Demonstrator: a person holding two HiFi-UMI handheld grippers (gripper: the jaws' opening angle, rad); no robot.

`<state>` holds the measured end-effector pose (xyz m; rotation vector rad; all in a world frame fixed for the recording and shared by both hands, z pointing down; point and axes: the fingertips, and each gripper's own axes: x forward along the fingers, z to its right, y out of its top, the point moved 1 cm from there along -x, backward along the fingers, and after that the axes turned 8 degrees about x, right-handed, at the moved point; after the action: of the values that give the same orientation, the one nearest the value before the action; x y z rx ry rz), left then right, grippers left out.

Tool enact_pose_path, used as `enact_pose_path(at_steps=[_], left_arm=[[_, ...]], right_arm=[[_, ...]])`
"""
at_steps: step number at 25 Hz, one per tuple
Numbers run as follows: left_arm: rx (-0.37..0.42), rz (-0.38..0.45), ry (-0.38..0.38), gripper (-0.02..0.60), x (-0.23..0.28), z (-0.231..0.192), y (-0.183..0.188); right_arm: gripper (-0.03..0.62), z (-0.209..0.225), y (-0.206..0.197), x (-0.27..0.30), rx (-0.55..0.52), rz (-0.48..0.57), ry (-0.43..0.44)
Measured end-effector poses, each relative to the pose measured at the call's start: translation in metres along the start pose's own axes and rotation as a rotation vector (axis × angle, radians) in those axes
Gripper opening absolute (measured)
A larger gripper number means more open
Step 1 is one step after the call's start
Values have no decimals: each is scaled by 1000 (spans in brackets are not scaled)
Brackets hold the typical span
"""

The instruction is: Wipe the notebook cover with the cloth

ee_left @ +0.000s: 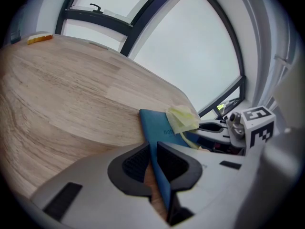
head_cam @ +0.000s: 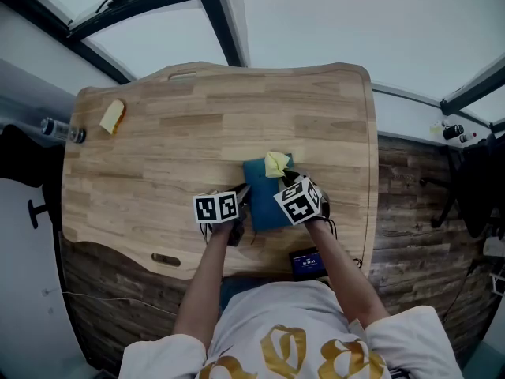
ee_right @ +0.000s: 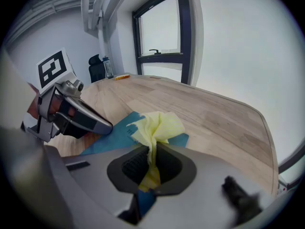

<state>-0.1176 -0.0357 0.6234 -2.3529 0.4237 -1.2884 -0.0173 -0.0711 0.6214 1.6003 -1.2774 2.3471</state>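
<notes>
The notebook [head_cam: 267, 204] is clamped at its 9 o'clock edge by the left gripper [ee_left: 153, 162]; the cloth [head_cam: 276, 164], pinched in the right gripper [ee_right: 151, 163], is held at the 12 o'clock end of its long axis

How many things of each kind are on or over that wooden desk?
Blue notebook: 1
Yellow cloth: 1
Yellow-orange piece, far corner: 1
Dark device, near edge: 1
Tongs: 2, left tongs and right tongs
Total: 6
</notes>
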Motion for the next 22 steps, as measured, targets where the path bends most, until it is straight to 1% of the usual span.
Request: enact_pose_path(at_steps=[4, 8, 13, 18, 22], left_arm=[[12, 9, 10, 60, 0, 0, 1], [15, 9, 25, 60, -2, 1, -2], [-8, 2, 1, 60, -1, 0, 0], [-17, -1, -12, 58, -1, -1, 0], [-11, 2, -4, 58, -1, 0, -1]], right_arm=[[37, -18, 7, 7, -46, 7, 27], [37, -38, 9, 12, -94, 7, 71], [37, -57, 11, 16, -130, -8, 132], [37, -60, 12, 18, -121, -7, 153], [37, -60, 10, 18, -121, -15, 155]])
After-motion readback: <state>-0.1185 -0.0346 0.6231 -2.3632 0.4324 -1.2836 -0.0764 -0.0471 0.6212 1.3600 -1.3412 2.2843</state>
